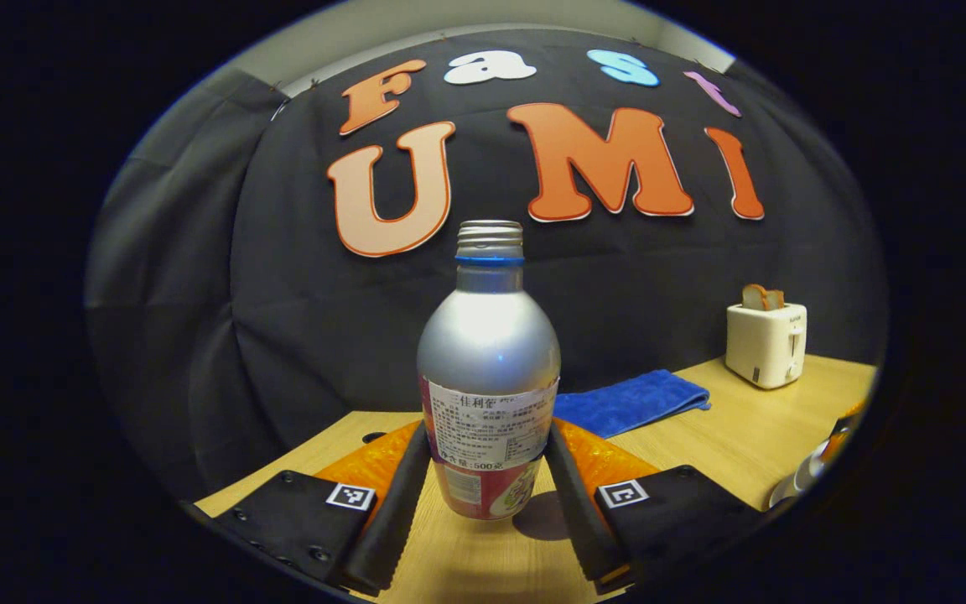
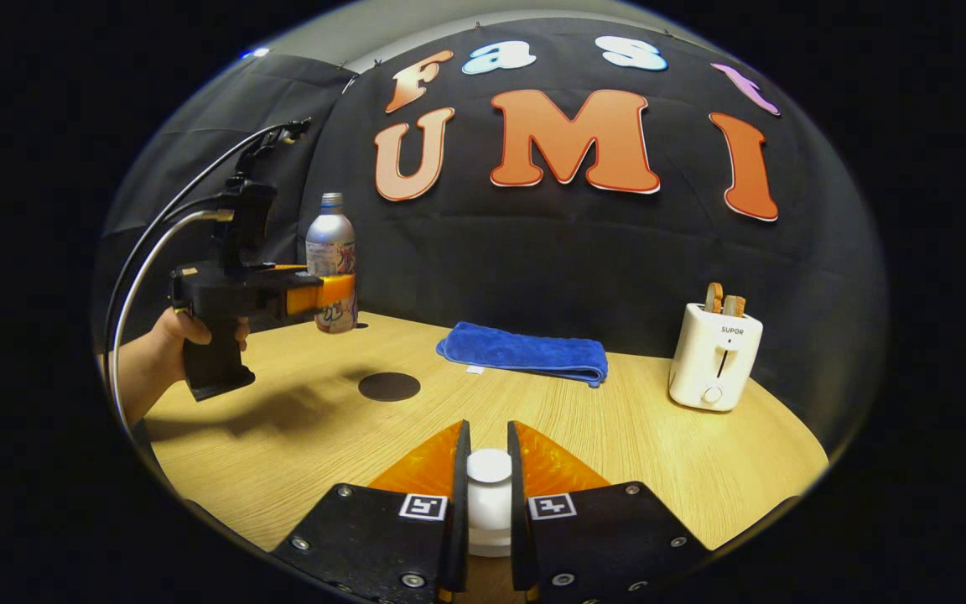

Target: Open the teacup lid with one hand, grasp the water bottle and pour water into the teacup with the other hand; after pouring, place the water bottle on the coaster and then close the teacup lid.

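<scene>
- Wooden table (image 2: 634, 436): pale top, black cloth wall behind. A folded blue cloth (image 2: 525, 352) lies at the far middle; a white toaster (image 2: 715, 356) stands at the far right. Neither belongs to the task.
- Water bottle (image 1: 488, 373): silver, upright, long axis vertical, threaded neck bare with no cap. In the right gripper view it stands at the far left of the table, its base seemingly still on the wood.
- Left gripper (image 1: 487, 474): a hand (image 2: 173, 331) holds it level at the bottle's lower body. Its two black fingers (image 1: 403, 491) bracket the labelled part and look to be touching both sides, so it reads as closed on the bottle.
- Right gripper (image 2: 488, 495): at the near middle, its fingers clamped on a white knob, judged to be the teacup lid (image 2: 489, 482). The cup beneath is hidden; whether the lid is lifted cannot be told.
- Coaster (image 2: 389, 386): dark round disc, flat on the table, nearer than the bottle and a little to its right, between the two grippers.
- Key relation: the bottle lies far and left of the teacup, so the pour means carrying the bottle right and toward the near edge, passing over the coaster, then tipping the neck toward the cup.
</scene>
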The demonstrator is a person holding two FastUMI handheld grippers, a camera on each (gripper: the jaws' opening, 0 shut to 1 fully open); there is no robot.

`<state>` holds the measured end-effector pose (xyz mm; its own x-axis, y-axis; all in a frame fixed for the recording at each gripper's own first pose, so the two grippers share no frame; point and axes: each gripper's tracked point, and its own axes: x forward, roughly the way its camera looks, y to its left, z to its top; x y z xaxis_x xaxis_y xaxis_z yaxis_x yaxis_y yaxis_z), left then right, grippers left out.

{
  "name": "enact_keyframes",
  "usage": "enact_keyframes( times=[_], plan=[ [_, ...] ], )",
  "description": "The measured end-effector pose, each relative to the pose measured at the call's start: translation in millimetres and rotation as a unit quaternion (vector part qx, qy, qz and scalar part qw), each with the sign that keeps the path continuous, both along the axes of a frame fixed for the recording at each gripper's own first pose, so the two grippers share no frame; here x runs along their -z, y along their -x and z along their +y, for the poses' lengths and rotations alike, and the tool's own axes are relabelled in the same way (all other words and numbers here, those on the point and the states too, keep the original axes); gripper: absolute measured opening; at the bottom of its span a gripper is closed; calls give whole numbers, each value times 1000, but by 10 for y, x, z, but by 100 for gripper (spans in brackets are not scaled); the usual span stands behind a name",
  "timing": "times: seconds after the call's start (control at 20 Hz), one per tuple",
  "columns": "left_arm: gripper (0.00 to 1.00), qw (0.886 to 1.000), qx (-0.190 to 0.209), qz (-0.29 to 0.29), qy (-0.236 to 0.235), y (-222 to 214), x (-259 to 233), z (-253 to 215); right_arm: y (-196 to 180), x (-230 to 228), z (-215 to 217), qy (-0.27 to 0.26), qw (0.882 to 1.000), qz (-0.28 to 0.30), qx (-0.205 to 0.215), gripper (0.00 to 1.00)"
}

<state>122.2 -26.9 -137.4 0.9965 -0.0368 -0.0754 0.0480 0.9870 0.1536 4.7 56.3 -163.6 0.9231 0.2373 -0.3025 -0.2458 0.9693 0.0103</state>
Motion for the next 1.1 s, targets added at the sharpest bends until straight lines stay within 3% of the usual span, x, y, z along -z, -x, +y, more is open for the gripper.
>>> enact_keyframes(
  times=[0.2, 0.6, 0.95, 1.1],
  plan=[
    [78, 1000, 9, 1, 27, -33, -38, -49, -7, 71, -8, -1, 1000, 6, 3, 21],
    [82, 994, 26, 18, 105, 38, -73, -103, 11, 244, -22, -8, 1000, 22, 5, 21],
    [81, 992, 23, 34, 118, -17, 4, -120, 0, 231, -6, 4, 1000, 13, 1, 21],
    [81, 991, 25, 56, 120, -54, 141, -136, -9, 243, -17, 10, 1000, 13, 4, 29]
  ],
)
